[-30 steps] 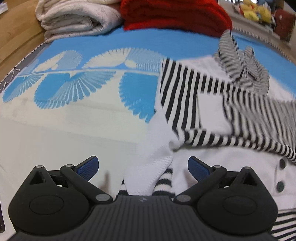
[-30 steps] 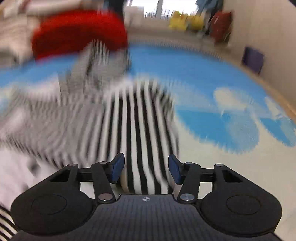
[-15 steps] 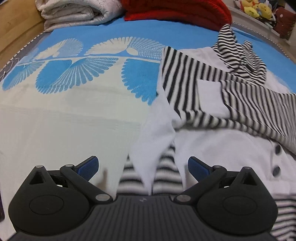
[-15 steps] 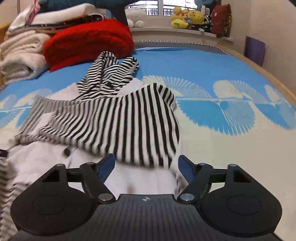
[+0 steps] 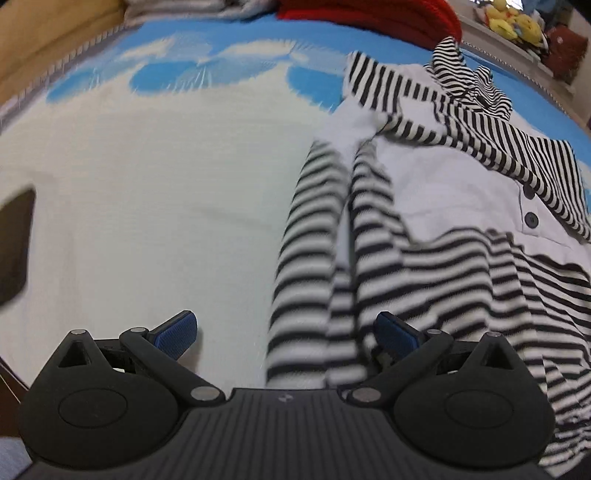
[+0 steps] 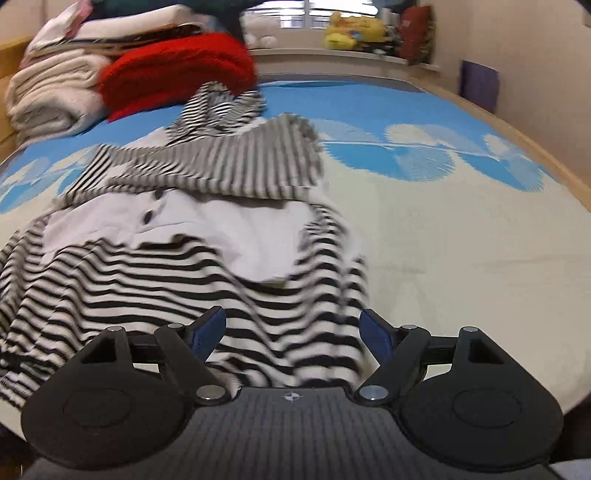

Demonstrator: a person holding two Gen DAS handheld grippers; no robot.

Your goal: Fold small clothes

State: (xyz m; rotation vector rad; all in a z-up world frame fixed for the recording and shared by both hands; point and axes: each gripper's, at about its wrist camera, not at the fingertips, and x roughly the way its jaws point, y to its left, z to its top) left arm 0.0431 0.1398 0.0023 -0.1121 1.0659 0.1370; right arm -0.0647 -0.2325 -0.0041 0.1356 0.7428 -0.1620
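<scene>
A small black-and-white striped garment (image 5: 436, 206) (image 6: 177, 236) with a white front panel and dark buttons lies on the bed, its sleeves folded across the chest. My left gripper (image 5: 284, 334) hovers open over the garment's lower left edge; striped cloth passes under the gap, and the blue pads stand clear of it. My right gripper (image 6: 291, 330) is open above the striped hem at the lower right, pads apart from the cloth.
The bed cover (image 5: 147, 184) is cream with blue fan prints. Folded cream blankets (image 6: 51, 96) and a red knit (image 6: 177, 74) are stacked at the far end. Soft toys (image 6: 351, 27) sit on a ledge. A dark flat object (image 5: 14, 240) lies at left.
The right gripper let go of the striped sleeve, which now lies across the chest. Both grippers drew back toward the hem. The left stayed open.
</scene>
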